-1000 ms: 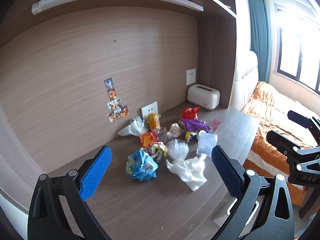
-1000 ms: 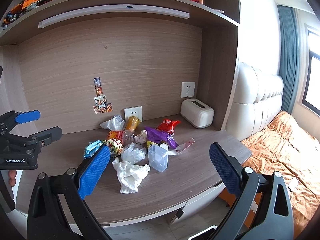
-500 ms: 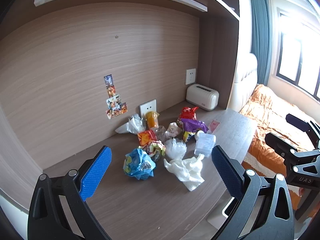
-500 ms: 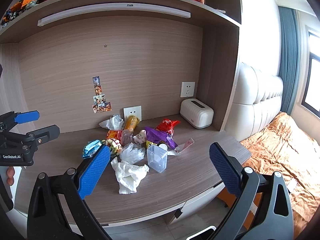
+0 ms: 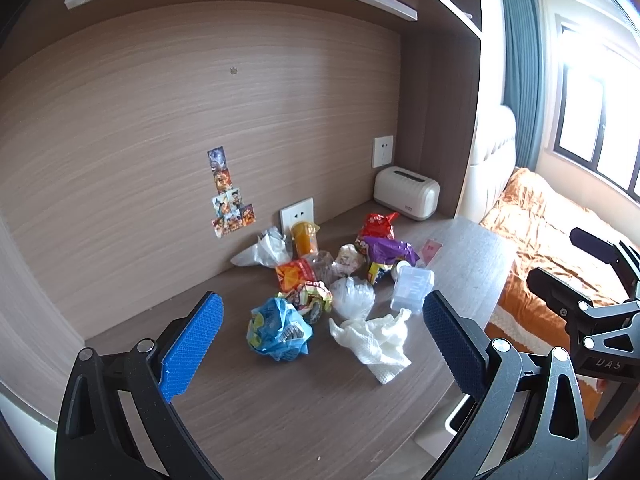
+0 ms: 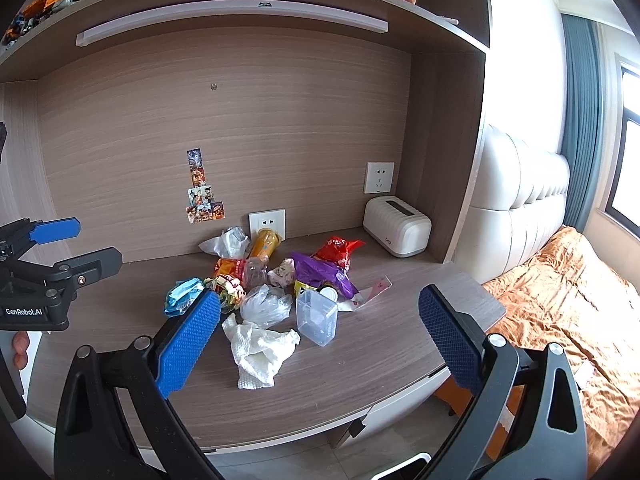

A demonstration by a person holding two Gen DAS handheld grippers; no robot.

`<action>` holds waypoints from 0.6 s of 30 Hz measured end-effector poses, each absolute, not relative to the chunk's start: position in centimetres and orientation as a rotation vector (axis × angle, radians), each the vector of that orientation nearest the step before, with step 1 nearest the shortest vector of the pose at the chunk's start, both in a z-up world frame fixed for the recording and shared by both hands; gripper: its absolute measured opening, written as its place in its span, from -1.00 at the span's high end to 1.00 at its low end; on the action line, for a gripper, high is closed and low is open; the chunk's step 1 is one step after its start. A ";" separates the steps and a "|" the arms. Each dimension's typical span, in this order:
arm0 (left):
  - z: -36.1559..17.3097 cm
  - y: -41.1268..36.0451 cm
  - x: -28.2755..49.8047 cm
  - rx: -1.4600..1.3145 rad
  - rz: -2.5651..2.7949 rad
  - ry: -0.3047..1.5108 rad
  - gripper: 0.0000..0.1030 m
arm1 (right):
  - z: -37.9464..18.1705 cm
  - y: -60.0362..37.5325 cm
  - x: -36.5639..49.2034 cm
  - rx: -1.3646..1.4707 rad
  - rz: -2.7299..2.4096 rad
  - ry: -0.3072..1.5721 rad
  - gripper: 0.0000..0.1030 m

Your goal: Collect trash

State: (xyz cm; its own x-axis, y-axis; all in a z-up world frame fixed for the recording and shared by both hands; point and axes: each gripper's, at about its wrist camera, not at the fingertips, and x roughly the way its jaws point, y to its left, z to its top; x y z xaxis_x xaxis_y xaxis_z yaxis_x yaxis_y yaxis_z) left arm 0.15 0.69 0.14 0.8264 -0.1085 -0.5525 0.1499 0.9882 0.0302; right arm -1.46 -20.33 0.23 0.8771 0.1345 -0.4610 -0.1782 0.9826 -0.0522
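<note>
Bare desk [image 6: 360, 376] before the trash pile [image 6: 272, 280] — toaster [image 6: 396, 226] right.

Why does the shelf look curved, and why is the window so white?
Both views come through fisheye lenses, so the straight light bar and desk edge bow. In the left wrist view the window is blown out by daylight; the trash pile stays evenly lit and sharp, with soft shadows.

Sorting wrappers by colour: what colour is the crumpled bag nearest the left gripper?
Light blue crumpled bag, clearest in the left wrist view.
</note>
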 end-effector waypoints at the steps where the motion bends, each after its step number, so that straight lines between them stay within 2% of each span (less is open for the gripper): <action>1: 0.1 0.7 0.2 0.074 -0.137 0.582 -0.91 | 0.2 -20.3 -1.4 -0.094 0.164 0.473 -0.92; 18: -0.1 0.8 0.7 0.072 -0.136 0.590 -0.91 | -0.1 -20.1 -0.8 -0.089 0.170 0.479 -0.92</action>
State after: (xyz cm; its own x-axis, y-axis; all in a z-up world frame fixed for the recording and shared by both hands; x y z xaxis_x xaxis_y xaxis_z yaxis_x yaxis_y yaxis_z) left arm 0.68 0.77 -0.11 0.8221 -0.1073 -0.5592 0.1488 0.9884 0.0290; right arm -0.78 -20.11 -0.12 0.8735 0.1415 -0.4657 -0.1830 0.9821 -0.0448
